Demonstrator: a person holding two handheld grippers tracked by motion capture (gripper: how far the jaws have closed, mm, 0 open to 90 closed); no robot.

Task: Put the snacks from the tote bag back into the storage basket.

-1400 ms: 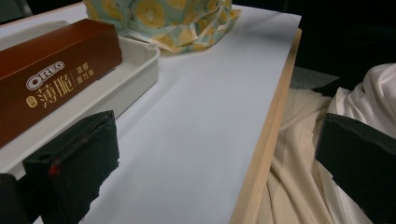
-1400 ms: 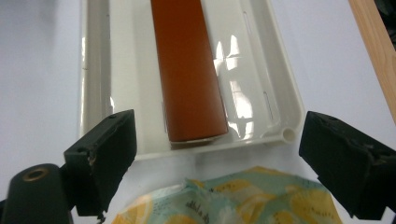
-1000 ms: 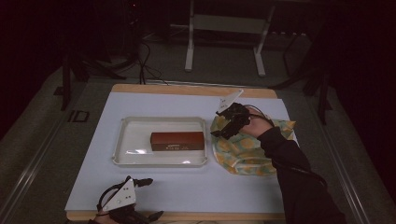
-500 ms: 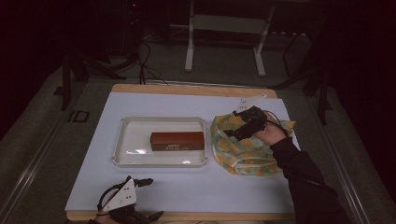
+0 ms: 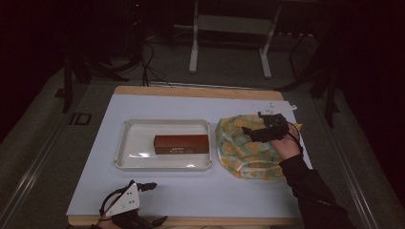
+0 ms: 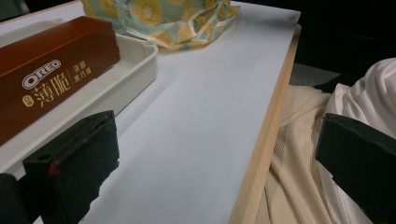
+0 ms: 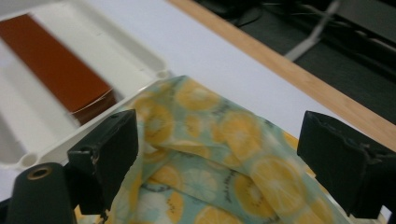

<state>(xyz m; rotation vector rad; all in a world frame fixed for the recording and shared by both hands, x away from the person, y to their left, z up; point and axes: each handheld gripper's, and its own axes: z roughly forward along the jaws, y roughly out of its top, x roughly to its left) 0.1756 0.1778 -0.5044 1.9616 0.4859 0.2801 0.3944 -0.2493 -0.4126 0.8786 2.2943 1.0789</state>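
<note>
A brown Oreo box (image 5: 181, 143) lies in a white tray (image 5: 125, 143) at the table's middle. Right of the tray sits a crumpled cloth bag (image 5: 239, 157) printed with yellow citrus slices. My right gripper (image 5: 250, 133) hovers over the bag's top, pointing left toward the tray. In the right gripper view the right gripper (image 7: 224, 158) is open, its jaws wide apart over the cloth bag (image 7: 210, 116). My left gripper (image 5: 155, 203) rests at the table's near left edge. In its own view the left gripper (image 6: 215, 168) is open and holds nothing, with the Oreo box (image 6: 51, 84) ahead to the left.
The table's wooden front edge (image 6: 261, 140) runs just under my left gripper, with the person's cream clothing (image 6: 299, 154) beyond it. White tabletop (image 5: 191, 191) lies between tray and front edge. Stands and cables (image 5: 229, 43) are on the dark floor behind the table.
My right gripper has moved rightward across the cloth bag, from its upper left to its upper middle. The left gripper, tray and box have not moved.
</note>
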